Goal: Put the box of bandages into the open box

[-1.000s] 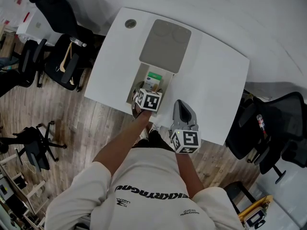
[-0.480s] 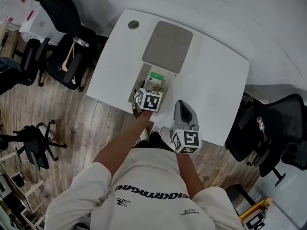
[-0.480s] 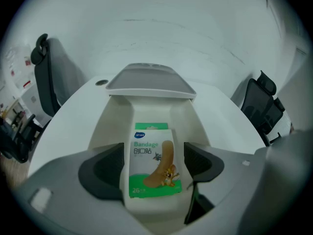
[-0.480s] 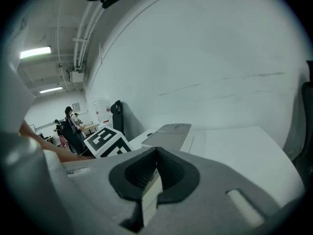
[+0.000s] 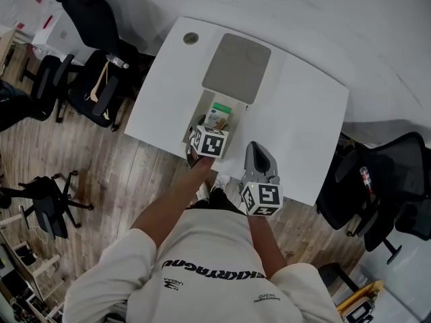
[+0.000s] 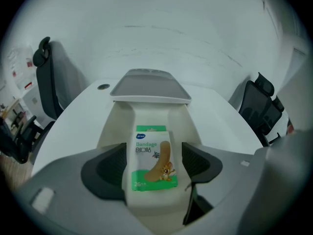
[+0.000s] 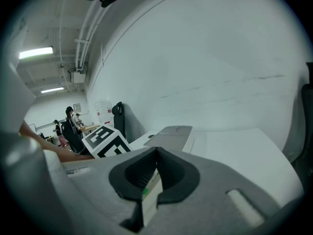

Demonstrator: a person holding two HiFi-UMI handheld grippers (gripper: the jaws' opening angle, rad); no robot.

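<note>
Left tool (image 6: 154, 169): jaws closing, pads clear of bandage box (image 6: 151, 148) in open box (image 6: 115, 126) | right tool (image 7: 155, 153): clenched, empty | bandage box judged light, crushable card, best pinched gently by long edges

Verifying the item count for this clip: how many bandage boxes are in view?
1. The bandage box lies face up inside the open box on the white table. Part of that box's floor is hidden, so another could be unseen.

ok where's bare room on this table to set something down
Widest: bare table right of the grey lid and open box, to the right edge. Narrower strip left of them, near the round hole. Crowded: the open box, bandage box inside.
</note>
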